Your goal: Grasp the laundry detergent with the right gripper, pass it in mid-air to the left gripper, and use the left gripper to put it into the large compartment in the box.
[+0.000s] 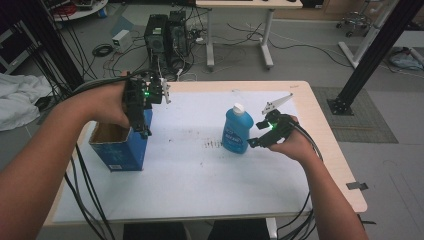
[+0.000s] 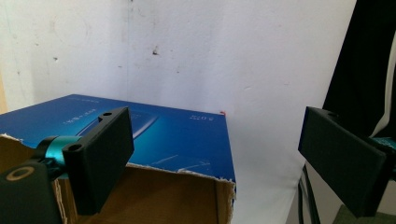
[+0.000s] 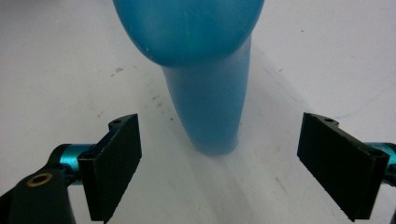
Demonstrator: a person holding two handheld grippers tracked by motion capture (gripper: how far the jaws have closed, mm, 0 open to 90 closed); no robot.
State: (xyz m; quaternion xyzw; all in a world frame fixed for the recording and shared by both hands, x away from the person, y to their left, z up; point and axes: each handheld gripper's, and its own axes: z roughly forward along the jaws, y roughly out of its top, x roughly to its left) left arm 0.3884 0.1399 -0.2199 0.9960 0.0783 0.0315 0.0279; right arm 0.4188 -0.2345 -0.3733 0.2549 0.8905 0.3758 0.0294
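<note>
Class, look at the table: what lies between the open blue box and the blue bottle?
In the high view, nothing stands between the blue box and the blue bottle; just bare white table cover with dark scuff marks.

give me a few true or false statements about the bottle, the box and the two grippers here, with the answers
1. The blue bottle stands upright on the table. True.
2. The right gripper is shut on the bottle. False: its jaws stand wide apart, with the bottle ahead between them and untouched.
3. The blue box is open at the top. True.
4. The bottle sits inside the box. False: it stands on the table, apart from the box.
5. The left gripper is open, over the box's edge. True.
6. The bottle's cap is red. False: it is white.
</note>
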